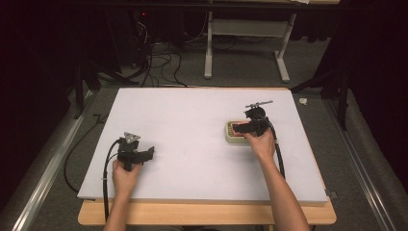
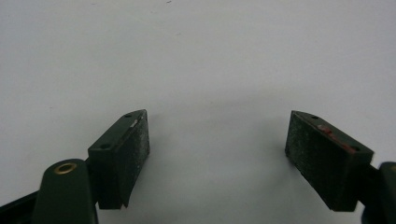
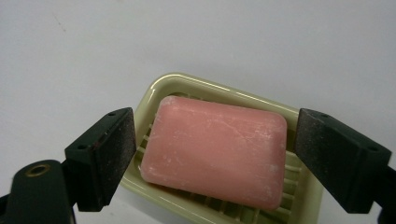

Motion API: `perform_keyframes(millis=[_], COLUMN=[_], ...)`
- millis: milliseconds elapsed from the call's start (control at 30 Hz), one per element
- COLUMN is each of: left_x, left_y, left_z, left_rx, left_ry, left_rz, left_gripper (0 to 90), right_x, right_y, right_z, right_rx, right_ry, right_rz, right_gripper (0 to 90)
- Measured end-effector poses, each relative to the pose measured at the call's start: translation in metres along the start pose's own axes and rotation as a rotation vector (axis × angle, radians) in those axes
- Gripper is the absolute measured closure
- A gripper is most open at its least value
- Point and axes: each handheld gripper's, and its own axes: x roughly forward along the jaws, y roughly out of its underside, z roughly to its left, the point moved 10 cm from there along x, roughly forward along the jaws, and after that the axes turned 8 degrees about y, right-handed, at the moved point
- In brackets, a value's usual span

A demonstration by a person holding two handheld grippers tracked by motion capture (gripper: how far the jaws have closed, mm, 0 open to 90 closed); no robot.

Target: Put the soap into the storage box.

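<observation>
A pink bar of soap (image 3: 215, 147) lies in a pale yellow-green soap dish (image 3: 187, 84) on the white table top. My right gripper (image 3: 215, 149) is open just over the dish, one jaw on each side of the soap and not touching it. From above, the right gripper (image 1: 250, 126) covers most of the soap dish (image 1: 229, 136) at the table's right middle. My left gripper (image 1: 150, 153) rests low at the front left, held by a hand. Its jaws stand wide apart over bare white surface, so the left gripper (image 2: 217, 144) is open with nothing between them.
The white board (image 1: 192, 125) lies on a wooden table (image 1: 207, 214). Beyond the far edge the floor holds cables (image 1: 159, 62) and a white desk frame (image 1: 245, 43). A small white scrap (image 1: 303, 101) lies off the right far corner.
</observation>
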Motion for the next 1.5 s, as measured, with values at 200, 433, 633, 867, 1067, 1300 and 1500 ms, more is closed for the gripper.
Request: perform_keyframes(millis=[200,433,633,867,1067,1300,1500], left_x=[0.0,0.0,0.0,0.0,0.0,0.0,0.0], left_y=[0.0,0.0,0.0,0.0,0.0,0.0,0.0], left_z=[0.0,0.0,0.0,0.0,0.0,0.0,0.0], left_rx=[0.001,0.001,0.001,0.001,0.0,0.001,0.001], left_ry=[0.0,0.0,0.0,0.0,0.0,0.0,0.0], left_rz=[0.0,0.0,0.0,0.0,0.0,0.0,0.0], left_gripper=[22.4,22.3,22.4,22.4,22.4,22.4,22.3], right_x=[-0.01,-0.023,-0.032,-0.04,-0.044,-0.054,-0.061], right_y=[-0.002,-0.005,-0.007,-0.006,0.0,0.005,0.012], right_z=[0.0,-0.003,-0.005,-0.007,-0.013,-0.018,-0.021], right_rx=[-0.02,-0.017,-0.024,-0.026,-0.019,-0.009,0.001], right_ry=[-0.002,-0.012,-0.017,-0.02,-0.023,-0.034,-0.048], right_rz=[-0.028,-0.067,-0.097,-0.129,-0.143,-0.164,-0.178], right_gripper=[14.5,15.9,16.7,18.3,19.3,20.0,21.1])
